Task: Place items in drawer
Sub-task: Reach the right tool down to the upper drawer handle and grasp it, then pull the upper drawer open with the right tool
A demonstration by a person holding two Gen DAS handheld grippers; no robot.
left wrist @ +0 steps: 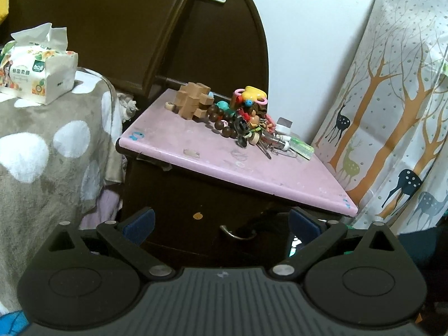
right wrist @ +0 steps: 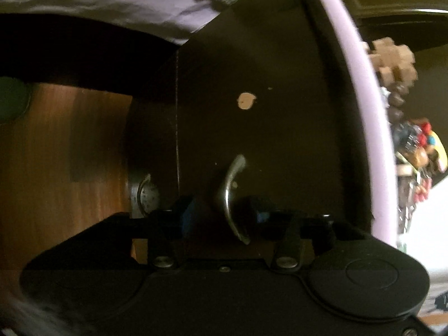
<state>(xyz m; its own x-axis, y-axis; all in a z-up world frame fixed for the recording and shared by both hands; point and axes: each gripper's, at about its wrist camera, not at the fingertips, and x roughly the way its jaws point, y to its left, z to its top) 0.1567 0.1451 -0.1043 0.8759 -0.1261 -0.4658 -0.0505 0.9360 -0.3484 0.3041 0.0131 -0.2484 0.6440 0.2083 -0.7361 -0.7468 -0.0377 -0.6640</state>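
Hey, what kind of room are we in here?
Most likely a bedroom: a dark nightstand with a pink top stands beside a bed under a spotted blanket, a tissue pack on the blanket, and a deer-print curtain.

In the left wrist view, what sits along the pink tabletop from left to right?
Wooden block puzzle → dark bead string → heap of colourful trinkets and keys → small white-capped bottle → clear green case.

Left wrist view: evenly lit, sharp, pink worktop (left wrist: 224,156) clear, slight glare on white wall (left wrist: 308,42); strong fisheye bending at edges. Right wrist view: dim, motion-blurred, dark drawer front (right wrist: 266,128) nearly black, faint glint on metal handle (right wrist: 232,193), corners vignetted.
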